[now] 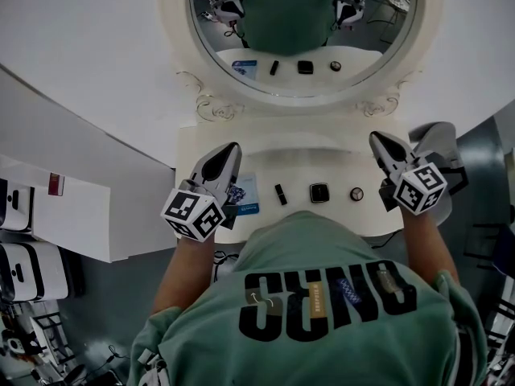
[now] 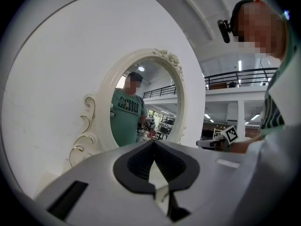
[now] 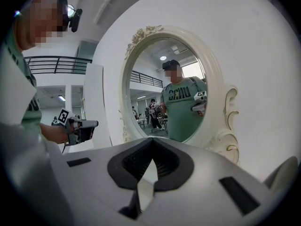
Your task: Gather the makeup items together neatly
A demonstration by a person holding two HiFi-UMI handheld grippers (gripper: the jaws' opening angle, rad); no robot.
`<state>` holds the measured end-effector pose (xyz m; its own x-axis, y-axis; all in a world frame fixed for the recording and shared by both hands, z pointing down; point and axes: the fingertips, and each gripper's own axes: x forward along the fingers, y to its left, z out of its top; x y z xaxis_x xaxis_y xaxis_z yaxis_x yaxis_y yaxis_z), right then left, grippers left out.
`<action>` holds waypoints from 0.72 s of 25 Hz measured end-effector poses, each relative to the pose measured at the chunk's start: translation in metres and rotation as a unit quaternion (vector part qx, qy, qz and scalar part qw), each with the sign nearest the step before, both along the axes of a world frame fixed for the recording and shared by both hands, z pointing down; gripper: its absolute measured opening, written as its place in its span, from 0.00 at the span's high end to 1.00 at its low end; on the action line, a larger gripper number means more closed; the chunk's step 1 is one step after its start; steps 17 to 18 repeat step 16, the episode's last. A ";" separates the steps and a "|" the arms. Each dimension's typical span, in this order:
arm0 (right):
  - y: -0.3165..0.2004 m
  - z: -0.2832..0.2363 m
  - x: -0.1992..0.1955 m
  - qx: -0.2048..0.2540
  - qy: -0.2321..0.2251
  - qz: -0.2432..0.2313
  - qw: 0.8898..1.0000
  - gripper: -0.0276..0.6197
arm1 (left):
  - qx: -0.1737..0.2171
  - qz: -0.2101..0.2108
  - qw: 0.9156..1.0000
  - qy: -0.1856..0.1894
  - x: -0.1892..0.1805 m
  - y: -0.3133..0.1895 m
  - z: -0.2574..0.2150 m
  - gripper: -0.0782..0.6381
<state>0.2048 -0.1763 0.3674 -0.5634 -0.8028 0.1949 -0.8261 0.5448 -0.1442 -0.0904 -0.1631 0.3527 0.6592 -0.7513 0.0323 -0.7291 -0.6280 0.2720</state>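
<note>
Four makeup items in one row on the worktop (image 1: 211, 145), just in front of the mirror (image 1: 302, 92). From the mirror's left side to its right:

- a blue packet (image 1: 248, 191)
- a black tube (image 1: 280, 194)
- a square black compact (image 1: 319, 192)
- a small round disc (image 1: 356, 193)

Count: one of each, four in all, plus two claws. Same four repeated in the mirror glass as reflections, not counted again.

Row fairly straight and parallel to the mirror's lower rim, yet with bare worktop between every pair and none touching. Judged on that: lined up but not bunched, so closing the gaps probably left to do, unless a spaced row already counts as neat.

Left claw (image 1: 230, 154) held below the mirror's left side, over the packet's near edge, with its height above the packet impossible to tell. Jaws together at the tips, nothing between them, aimed toward the mirror rather than down (image 2: 153, 145).

Right claw (image 1: 379, 142) held below the mirror's right side, out past the disc and clear of it. Jaws likewise together and empty, also facing the mirror (image 3: 152, 141).

Neither claw on any item.
</note>
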 end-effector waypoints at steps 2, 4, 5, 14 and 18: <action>0.001 0.000 0.000 0.001 0.001 -0.001 1.000 0.97 | 0.001 0.002 1.000 0.000 0.002 0.000 -0.001 0.88; 0.002 0.000 0.000 0.002 0.002 -0.002 1.000 0.97 | 0.001 0.003 1.000 0.001 0.004 0.001 -0.001 0.88; 0.002 0.001 0.001 0.002 0.002 -0.001 1.000 0.97 | 0.001 0.004 1.000 0.002 0.004 0.000 -0.001 0.88; -0.001 0.002 0.000 -0.001 0.004 -0.004 1.000 0.97 | -0.003 0.008 1.000 0.006 0.007 -0.001 0.001 0.88; -0.002 0.002 -0.001 0.000 0.005 -0.005 1.000 0.97 | -0.002 0.009 1.000 0.007 0.008 -0.002 0.001 0.88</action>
